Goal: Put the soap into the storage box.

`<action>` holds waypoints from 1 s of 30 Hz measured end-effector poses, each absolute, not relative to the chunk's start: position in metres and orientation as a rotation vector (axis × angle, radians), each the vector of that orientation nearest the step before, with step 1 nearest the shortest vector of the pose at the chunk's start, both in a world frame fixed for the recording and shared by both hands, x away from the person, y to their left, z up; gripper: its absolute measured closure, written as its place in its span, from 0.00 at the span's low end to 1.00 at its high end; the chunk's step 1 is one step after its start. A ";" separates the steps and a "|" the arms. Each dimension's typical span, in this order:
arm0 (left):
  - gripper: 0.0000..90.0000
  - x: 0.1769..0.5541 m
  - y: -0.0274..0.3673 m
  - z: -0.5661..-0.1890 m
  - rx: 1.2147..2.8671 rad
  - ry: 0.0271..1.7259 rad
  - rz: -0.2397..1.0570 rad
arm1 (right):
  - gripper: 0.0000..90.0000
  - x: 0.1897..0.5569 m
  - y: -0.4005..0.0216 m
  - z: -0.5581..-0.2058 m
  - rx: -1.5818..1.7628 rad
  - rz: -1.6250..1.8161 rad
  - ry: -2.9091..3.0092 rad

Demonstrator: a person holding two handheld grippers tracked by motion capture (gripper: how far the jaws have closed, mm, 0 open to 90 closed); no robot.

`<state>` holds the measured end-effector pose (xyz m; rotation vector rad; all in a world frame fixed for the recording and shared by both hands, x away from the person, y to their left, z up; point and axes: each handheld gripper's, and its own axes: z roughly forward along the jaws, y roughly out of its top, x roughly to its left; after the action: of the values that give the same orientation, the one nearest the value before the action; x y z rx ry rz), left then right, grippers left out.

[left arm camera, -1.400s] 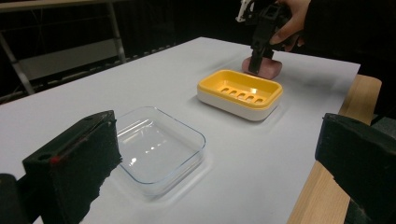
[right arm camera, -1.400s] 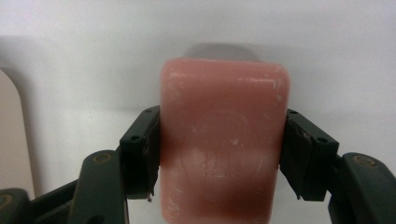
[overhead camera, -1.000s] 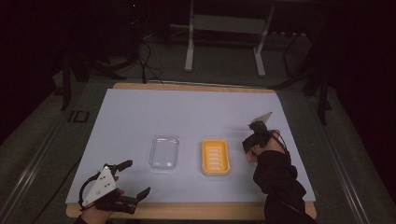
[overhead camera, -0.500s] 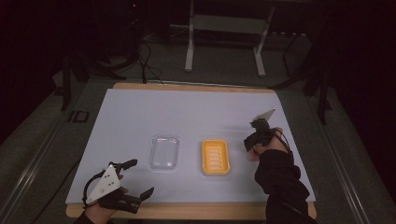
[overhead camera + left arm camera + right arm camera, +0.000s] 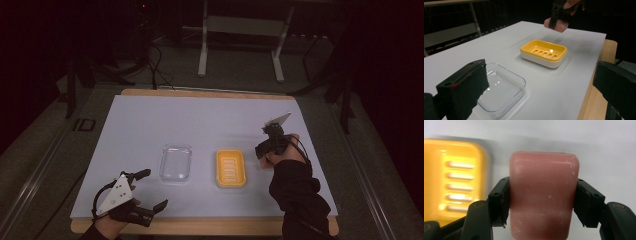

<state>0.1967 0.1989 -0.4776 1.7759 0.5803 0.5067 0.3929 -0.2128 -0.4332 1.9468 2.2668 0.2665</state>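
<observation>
A pink bar of soap (image 5: 543,195) is clamped between my right gripper's (image 5: 541,203) two black jaws, which are shut on its sides. In the left gripper view the soap (image 5: 556,25) hangs in the air above the white table, just beyond the yellow soap dish (image 5: 544,52). Seen from the high view, the right gripper (image 5: 265,150) is to the right of the dish (image 5: 231,168). A clear plastic tray (image 5: 176,163) lies to the left of the dish. My left gripper (image 5: 151,190) rests open near the table's front left edge, nothing between its jaws (image 5: 540,87).
A white sheet (image 5: 200,120) covers the wooden table, whose front edge (image 5: 210,226) shows bare wood. Beyond the far edge stand a metal frame's legs (image 5: 202,55) and cables on the dark floor.
My right gripper has risen a little with the soap in it. The left gripper has stayed about where it was.
</observation>
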 end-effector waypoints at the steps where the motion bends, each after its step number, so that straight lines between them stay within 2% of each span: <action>1: 0.00 0.197 0.199 -0.478 1.775 0.581 0.507 | 0.41 0.392 -0.209 -0.432 1.938 0.279 2.271; 17: 0.00 0.197 0.199 -0.478 1.779 0.581 0.508 | 0.41 0.380 -0.150 -0.419 1.832 0.400 2.332; 30: 0.00 0.197 0.199 -0.478 1.780 0.583 0.509 | 0.41 0.372 -0.124 -0.436 1.828 0.447 2.374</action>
<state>0.1969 0.1992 -0.4781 1.7798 0.5828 0.5086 0.3725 -0.1235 -0.4362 1.8280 2.3744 0.4472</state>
